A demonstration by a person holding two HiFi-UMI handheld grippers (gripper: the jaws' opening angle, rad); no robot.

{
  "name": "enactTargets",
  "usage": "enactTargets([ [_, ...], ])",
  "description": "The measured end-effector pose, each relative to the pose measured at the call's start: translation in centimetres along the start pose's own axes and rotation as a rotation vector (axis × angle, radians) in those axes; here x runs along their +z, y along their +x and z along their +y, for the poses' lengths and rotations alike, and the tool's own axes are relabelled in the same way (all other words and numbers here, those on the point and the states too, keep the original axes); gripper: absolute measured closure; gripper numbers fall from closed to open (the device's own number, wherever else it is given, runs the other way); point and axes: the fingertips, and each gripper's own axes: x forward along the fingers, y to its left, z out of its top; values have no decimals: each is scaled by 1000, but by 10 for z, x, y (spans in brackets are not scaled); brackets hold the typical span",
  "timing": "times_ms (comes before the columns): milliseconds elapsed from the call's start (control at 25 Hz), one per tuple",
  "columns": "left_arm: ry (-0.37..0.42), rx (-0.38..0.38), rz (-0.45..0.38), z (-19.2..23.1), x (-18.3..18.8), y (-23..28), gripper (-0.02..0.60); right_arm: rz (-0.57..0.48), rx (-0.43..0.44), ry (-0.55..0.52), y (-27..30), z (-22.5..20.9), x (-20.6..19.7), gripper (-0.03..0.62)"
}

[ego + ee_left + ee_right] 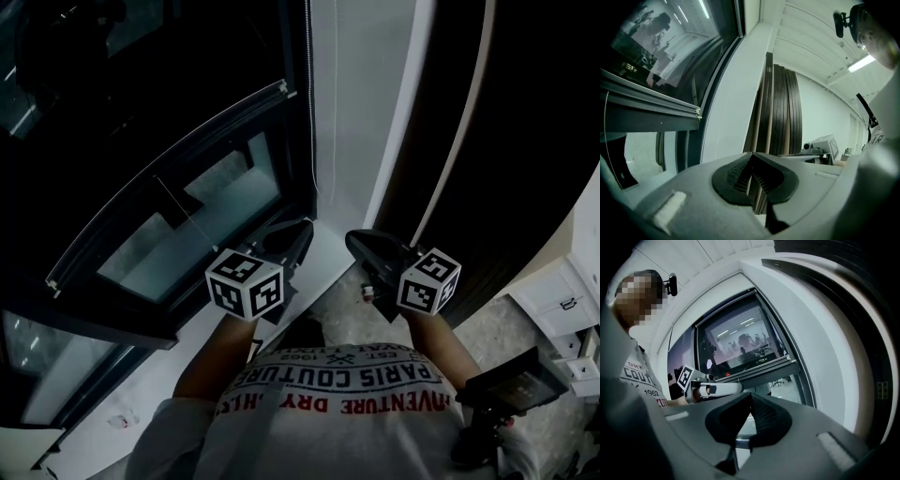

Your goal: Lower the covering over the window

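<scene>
The dark window [141,122] fills the left of the head view. The blind's bottom rail [169,173] crosses it at a slant, with pale glass showing below it. The same rail [651,105] shows in the left gripper view, and as a grey rail [759,371] in the right gripper view. A thin cord [312,112] hangs along the frame's right edge. My left gripper [302,225] is shut and empty, just right of the window's lower corner. My right gripper [354,239] is shut and empty beside it, pointing toward the white wall strip. Neither touches the rail or the cord.
A white wall pillar [361,103] stands between the window and tall dark panels [780,117] at the right. The white windowsill [187,356] runs below the glass. A white cabinet [558,300] and a black device on a stand [511,384] are at the lower right.
</scene>
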Motion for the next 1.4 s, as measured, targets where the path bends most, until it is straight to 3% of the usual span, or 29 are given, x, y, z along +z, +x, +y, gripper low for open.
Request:
enactTargets([
  [160,-4,11,-12,28,13,6,580,5,-3,-24,24,-10,13,588],
  [440,5,30,7,98,36,42,580,18,-30,-58,86,-67,38,588],
  [720,26,17,25,149,59,65,580,-13,-109,-78,141,-118,68,587],
  [880,18,6,40,174,59,71,580,2,-151,-110,176,-141,77,541],
  [1080,10,-5,64,195,55,76,580,1,-260,-170,210,-174,96,429],
  [1400,13,-48,113,209,42,91,580,-53,-477,-187,240,-236,113,386],
])
